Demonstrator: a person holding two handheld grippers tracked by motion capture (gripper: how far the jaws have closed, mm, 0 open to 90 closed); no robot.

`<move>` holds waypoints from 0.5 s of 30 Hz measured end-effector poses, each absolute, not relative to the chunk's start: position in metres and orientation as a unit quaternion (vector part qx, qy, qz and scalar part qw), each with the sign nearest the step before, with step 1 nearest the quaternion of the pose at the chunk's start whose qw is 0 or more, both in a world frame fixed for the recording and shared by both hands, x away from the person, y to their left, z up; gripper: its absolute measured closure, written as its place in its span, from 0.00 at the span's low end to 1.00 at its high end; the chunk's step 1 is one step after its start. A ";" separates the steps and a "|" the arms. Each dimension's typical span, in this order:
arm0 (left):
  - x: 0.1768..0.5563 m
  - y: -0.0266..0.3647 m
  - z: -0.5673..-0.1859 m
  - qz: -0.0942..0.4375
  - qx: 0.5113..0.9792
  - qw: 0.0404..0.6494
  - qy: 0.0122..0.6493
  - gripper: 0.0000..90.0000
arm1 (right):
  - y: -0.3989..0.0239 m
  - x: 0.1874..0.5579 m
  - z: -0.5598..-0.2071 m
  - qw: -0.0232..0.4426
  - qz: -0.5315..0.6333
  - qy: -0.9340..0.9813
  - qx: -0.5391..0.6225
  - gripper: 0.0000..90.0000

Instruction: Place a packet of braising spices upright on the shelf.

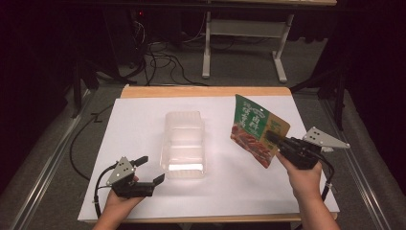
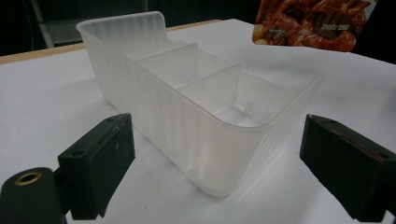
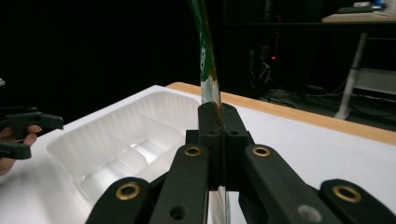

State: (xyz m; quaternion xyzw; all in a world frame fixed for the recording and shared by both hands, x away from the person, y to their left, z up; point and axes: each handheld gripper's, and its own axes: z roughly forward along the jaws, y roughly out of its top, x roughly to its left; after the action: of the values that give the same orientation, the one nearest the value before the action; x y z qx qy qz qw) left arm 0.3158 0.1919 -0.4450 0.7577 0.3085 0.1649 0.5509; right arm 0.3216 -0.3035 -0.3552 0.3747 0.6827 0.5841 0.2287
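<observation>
Right gripper (image 1: 274,139): jaws clamped on edge of snack pouch (image 1: 256,128), pouch raised off table. Compartment tray (image 1: 184,143): to its left, long axis running away from person. Left gripper (image 1: 151,168): jaws wide, empty, just beside tray's near end, nearer hand to tray.

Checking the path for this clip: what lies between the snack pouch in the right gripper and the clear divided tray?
Nothing: in the high view, bare white table cover separates the snack pouch, clamped in the right gripper, from the clear tray.
</observation>
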 end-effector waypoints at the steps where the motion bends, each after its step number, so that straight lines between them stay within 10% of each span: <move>1: 0.316 0.192 -0.445 0.165 0.759 0.549 0.307 0.12 | -0.300 0.324 -0.354 0.227 0.586 0.684 0.370 1.00; 15: 0.316 0.188 -0.446 0.163 0.760 0.550 0.306 0.12 | -0.248 0.359 -0.349 0.175 0.626 0.683 0.332 1.00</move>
State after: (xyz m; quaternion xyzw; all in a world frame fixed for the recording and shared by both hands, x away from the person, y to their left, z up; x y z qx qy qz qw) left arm 0.3163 0.1881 -0.4461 0.7595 0.3059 0.1632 0.5504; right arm 0.3588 -0.2483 -0.3490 0.3323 0.6831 0.6263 0.1753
